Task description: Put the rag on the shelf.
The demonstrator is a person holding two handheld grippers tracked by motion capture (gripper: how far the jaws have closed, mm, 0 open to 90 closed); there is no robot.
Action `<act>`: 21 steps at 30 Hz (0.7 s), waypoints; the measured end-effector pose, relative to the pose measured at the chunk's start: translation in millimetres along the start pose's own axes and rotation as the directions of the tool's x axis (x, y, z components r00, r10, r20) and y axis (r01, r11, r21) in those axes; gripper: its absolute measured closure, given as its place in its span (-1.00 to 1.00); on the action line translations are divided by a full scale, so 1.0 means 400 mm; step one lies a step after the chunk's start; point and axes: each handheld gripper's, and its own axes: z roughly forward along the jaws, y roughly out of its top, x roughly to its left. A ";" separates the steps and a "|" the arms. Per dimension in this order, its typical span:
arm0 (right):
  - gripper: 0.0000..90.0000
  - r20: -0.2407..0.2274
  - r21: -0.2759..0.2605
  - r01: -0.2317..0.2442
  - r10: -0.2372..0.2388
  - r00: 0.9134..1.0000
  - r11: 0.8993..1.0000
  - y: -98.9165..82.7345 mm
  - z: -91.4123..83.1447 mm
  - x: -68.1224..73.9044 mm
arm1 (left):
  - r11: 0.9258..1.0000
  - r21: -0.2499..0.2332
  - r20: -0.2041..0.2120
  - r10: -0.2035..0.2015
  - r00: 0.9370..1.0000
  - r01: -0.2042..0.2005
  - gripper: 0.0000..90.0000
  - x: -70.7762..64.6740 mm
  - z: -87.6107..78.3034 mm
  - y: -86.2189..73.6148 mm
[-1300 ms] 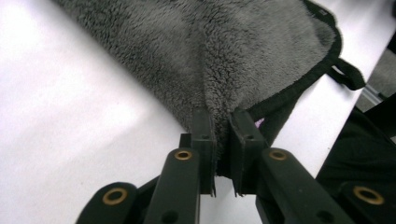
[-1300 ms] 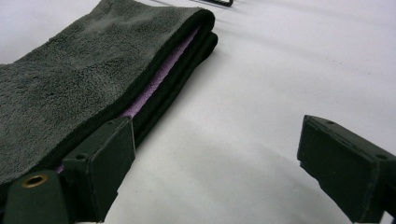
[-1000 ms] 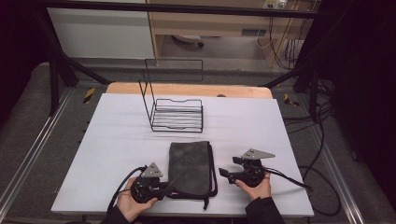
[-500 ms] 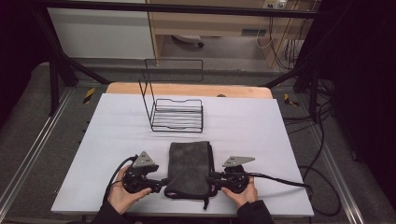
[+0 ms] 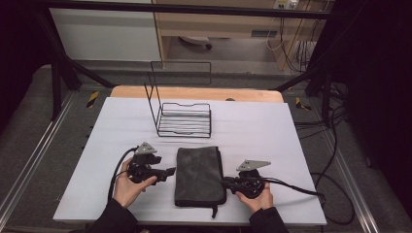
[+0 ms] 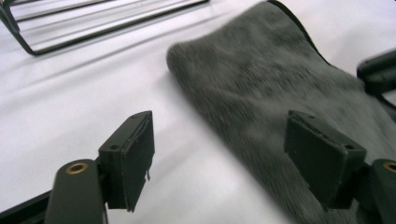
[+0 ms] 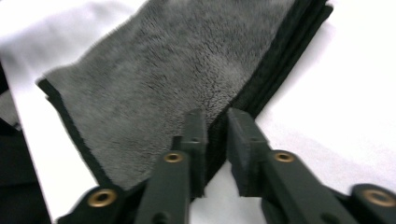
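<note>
Towel (image 5: 199,175) grey, fuzzy, folded flat (dark-edged); left gripper (image 6: 229,158) fingers spread wide, right gripper (image 7: 215,149) pinching towel edge.

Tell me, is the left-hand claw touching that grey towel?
Apart. In the left gripper view the left gripper stands wide open, bare white table beneath, the towel not pinched. The high view shows a sliver of table between them.

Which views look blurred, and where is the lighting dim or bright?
Left gripper view: the grey fleecy folded towel smears with motion. Right gripper view: soft focus, white tabletop washed out. High view: sharp on the black wire rack, dark surroundings.
</note>
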 end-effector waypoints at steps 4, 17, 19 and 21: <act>0.22 0.024 -0.059 0.008 -0.007 1.000 0.998 0.002 -0.006 -0.007 | 1.000 -0.002 -0.026 -0.019 0.999 0.019 -0.47 0.021 0.037 0.024; -0.54 0.084 -0.134 0.007 0.004 0.996 0.991 -0.010 -0.024 -0.049 | 0.996 0.007 -0.067 -0.083 0.994 0.084 -0.18 0.070 0.149 0.079; -0.61 0.084 -0.131 0.004 0.007 0.996 0.991 -0.010 -0.024 -0.051 | 0.995 0.023 -0.059 -0.091 0.994 0.092 -0.07 0.073 0.162 0.079; -0.66 0.088 -0.127 0.005 0.007 0.996 0.992 -0.010 -0.022 -0.052 | 0.995 0.035 -0.052 -0.091 0.995 0.093 0.00 0.073 0.172 0.079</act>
